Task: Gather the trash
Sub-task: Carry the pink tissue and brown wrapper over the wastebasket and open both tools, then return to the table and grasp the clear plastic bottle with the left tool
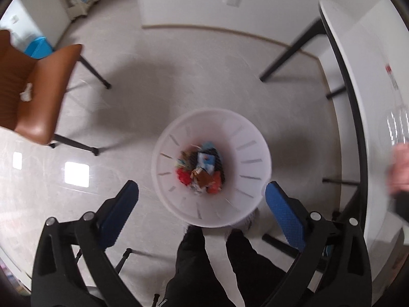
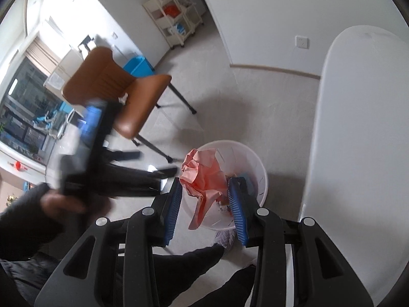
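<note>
A white slotted waste bin (image 1: pixel 250 133) stands on the floor and holds several colourful scraps (image 1: pixel 202 171). My left gripper (image 1: pixel 202 188) hangs straight above it, open wide, with nothing between its blue pads. In the right wrist view my right gripper (image 2: pixel 205 181) is shut on a crumpled pink sheet (image 2: pixel 202 171), held over the left rim of the bin (image 2: pixel 258 168). A small white crumpled scrap (image 1: pixel 26 92) lies on the seat of the brown chair (image 1: pixel 38 89).
A white table (image 1: pixel 370 76) with black legs runs along the right, with a clear plastic item (image 1: pixel 398 125) on it. The person's dark-trousered legs (image 1: pixel 204 255) stand just behind the bin. A shelf cart (image 2: pixel 176 12) and a blue box (image 2: pixel 138 66) stand by the far wall.
</note>
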{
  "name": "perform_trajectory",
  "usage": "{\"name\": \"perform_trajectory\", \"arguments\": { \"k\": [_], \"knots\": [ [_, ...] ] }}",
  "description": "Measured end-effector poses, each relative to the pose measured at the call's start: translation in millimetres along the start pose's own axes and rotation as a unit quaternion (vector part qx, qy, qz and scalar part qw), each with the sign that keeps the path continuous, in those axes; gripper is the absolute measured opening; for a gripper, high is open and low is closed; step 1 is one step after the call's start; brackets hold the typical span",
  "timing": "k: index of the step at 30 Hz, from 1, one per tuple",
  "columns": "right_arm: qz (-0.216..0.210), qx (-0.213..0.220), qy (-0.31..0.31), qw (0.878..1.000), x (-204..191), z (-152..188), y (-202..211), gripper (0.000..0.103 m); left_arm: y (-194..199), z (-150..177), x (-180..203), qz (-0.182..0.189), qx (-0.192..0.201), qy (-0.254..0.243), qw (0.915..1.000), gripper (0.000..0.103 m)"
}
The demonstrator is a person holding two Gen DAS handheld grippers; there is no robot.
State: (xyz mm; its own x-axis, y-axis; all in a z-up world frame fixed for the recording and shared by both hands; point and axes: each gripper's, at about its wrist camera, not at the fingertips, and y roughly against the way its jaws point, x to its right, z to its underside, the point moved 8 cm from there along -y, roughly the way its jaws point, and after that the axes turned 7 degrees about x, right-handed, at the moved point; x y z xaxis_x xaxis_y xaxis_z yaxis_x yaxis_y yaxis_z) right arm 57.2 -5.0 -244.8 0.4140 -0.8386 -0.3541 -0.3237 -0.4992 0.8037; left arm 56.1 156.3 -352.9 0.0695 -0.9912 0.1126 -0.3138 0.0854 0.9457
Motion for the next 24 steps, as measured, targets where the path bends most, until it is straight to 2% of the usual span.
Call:
{"name": "perform_trajectory", "arguments": {
  "k": [6, 8, 9, 10, 13, 18, 21, 24],
  "knots": [
    [-0.009, -0.044, 0.018, 0.999, -11, 6, -69, 0.040, 43, -13, -41, -0.034, 0.042, 0.023, 0.9983, 0.095],
    [-0.014, -0.071, 0.026, 0.997, -17, 14, -98, 0.063, 52, -14, -50, -0.045, 0.048, 0.025, 0.9975, 0.095],
    [-0.012, -0.075, 0.029, 0.997, -19, 16, -104, 0.069, 54, -14, -54, -0.048, 0.051, 0.024, 0.9973, 0.095],
    [0.000, -0.082, 0.037, 0.996, -21, 19, -114, 0.080, 56, -15, -57, -0.049, 0.054, 0.025, 0.9970, 0.095],
    [0.019, -0.098, 0.046, 0.994, -21, 25, -127, 0.084, 57, -15, -65, -0.053, 0.051, 0.032, 0.9967, 0.095],
    [0.026, -0.074, 0.028, 0.997, -22, 15, -104, 0.088, 65, -19, -68, -0.055, 0.061, 0.039, 0.9958, 0.095],
    [0.029, -0.027, 0.014, 0.999, -23, -9, -66, 0.091, 83, -30, -54, -0.046, 0.077, 0.033, 0.9955, 0.095],
    [0.059, 0.045, 0.001, 0.997, -14, -31, 4, 0.100, 104, -41, -32, -0.032, 0.093, 0.018, 0.9950, 0.095]
  ]
}}
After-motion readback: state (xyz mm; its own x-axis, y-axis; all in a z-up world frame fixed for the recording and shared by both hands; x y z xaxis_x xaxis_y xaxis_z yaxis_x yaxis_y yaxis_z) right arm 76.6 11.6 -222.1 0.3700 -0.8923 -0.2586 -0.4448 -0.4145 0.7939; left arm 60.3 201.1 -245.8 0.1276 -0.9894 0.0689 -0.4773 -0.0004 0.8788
